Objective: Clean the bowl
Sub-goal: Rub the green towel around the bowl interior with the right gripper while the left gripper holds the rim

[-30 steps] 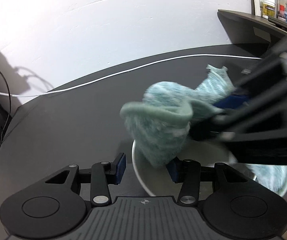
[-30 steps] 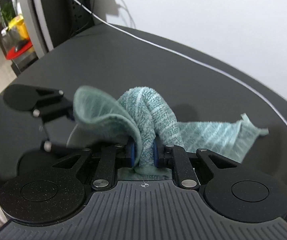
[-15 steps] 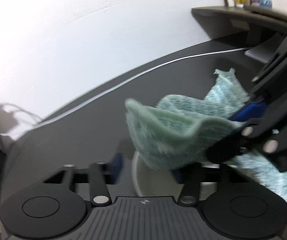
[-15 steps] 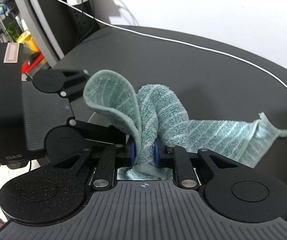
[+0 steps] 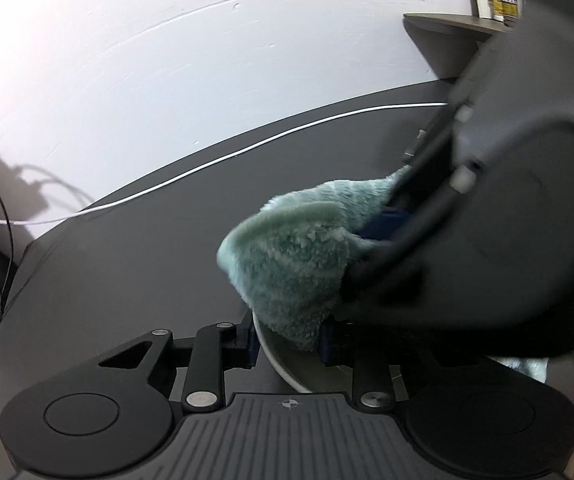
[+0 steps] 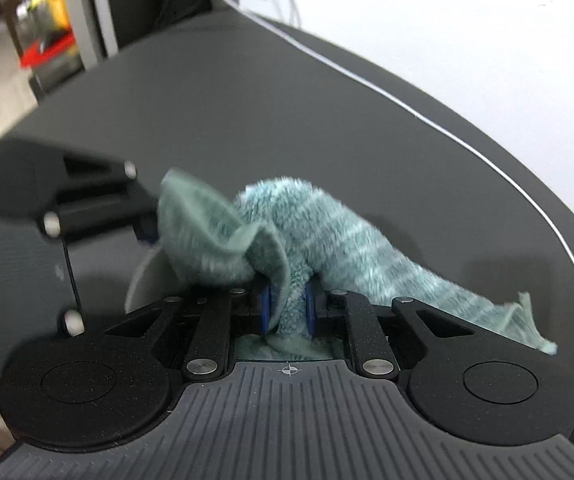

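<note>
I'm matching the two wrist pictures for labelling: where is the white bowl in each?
Left wrist: bowl bottom centre, its rim between the left tongs, under the cloth.
Right wrist: pale rim at centre-left, mostly hidden.
Shared landmark: the white cable.

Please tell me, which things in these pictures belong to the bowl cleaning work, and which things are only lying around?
Part of the job:
- white bowl, its rim between the left gripper fingers
- teal towel, clamped in the right gripper, bunched over the bowl

Just lying about:
- white cable across the dark table
- shelf with bottles, too blurred to identify
</note>
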`<control>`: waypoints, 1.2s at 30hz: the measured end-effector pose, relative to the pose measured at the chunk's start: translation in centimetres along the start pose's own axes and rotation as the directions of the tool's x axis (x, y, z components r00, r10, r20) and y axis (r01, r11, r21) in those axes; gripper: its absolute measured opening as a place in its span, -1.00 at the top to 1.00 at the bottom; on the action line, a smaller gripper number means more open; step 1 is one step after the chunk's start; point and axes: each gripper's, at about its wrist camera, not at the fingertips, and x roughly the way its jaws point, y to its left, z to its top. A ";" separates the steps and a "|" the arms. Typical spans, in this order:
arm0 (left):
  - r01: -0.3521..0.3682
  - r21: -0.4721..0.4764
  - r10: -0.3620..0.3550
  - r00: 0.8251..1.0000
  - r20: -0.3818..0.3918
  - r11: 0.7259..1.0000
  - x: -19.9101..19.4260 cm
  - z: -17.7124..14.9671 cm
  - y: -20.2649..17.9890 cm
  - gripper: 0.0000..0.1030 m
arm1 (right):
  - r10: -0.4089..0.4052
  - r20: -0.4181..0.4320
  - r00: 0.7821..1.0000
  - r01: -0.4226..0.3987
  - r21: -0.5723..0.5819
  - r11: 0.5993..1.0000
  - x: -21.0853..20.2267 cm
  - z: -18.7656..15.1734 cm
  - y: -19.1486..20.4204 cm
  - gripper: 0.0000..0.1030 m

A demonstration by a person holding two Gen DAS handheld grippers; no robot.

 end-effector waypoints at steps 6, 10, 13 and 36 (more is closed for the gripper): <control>0.001 -0.007 -0.001 1.000 0.005 1.000 0.4 0.0 0.3 0.40 | 0.068 -0.011 0.998 -0.068 -0.008 0.998 -2.7 -1.7 0.1 0.64; 0.000 -0.018 0.000 1.000 0.000 1.000 0.7 0.1 0.5 0.40 | 0.000 0.019 1.000 0.001 -0.046 0.999 -3.4 -0.9 0.5 0.64; -0.006 -0.028 0.006 1.000 -0.010 1.000 0.5 0.0 0.6 0.41 | -0.032 0.031 0.999 0.034 -0.054 0.998 -2.8 0.0 0.1 0.65; -0.013 -0.031 0.011 0.998 -0.062 0.999 0.3 -0.1 0.7 0.42 | 0.000 0.051 0.999 0.004 -0.083 0.997 -3.2 -1.5 0.3 0.64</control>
